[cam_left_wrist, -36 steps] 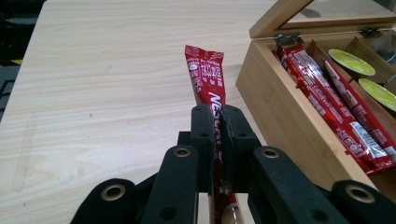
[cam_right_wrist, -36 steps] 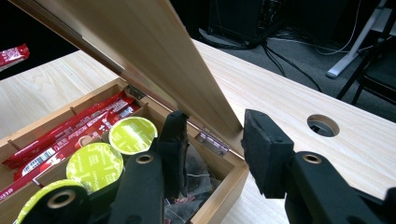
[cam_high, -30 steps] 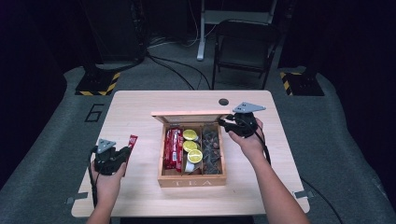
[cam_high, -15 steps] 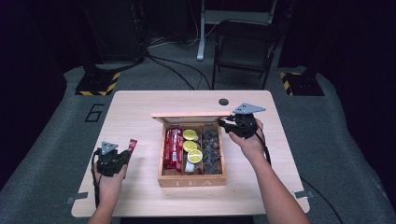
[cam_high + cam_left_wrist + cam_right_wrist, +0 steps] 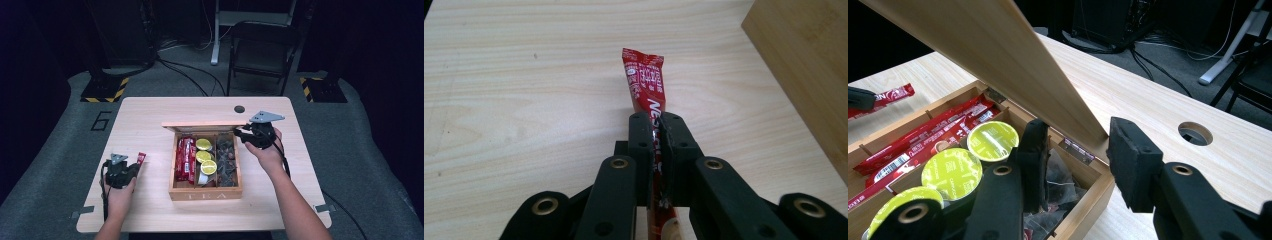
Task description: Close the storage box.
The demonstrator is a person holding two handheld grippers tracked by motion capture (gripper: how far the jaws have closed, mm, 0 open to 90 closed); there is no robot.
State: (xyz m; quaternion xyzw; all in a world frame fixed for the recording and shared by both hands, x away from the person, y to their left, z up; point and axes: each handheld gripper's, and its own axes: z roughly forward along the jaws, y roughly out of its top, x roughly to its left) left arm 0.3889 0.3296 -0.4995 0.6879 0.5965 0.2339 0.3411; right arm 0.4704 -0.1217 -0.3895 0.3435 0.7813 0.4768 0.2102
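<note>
A wooden tea box (image 5: 206, 192) stands mid-table with its lid (image 5: 200, 126) tilted up. My right gripper (image 5: 240, 134) is at the lid's right corner. In the right gripper view the lid (image 5: 998, 50) runs between the pads of that gripper (image 5: 1078, 145), which is shut on it. Inside the box lie red sachets (image 5: 185, 157), lime-topped capsules (image 5: 205, 156) and dark tea bags (image 5: 226, 160). Left of the box, my left gripper (image 5: 134, 167) is shut on one red sachet (image 5: 140, 159). In the left gripper view the sachet (image 5: 644, 75) sticks out past the gripper (image 5: 659, 122), low over the table.
The light wooden table (image 5: 150, 120) has a round cable hole (image 5: 239, 108) behind the box. The box's side wall (image 5: 804, 75) is close on the right in the left gripper view. A dark chair (image 5: 260, 55) and cables stand on the floor beyond.
My left gripper has sunk a little toward the table with the red sachet still in it. The right gripper and the lid have stayed put.
</note>
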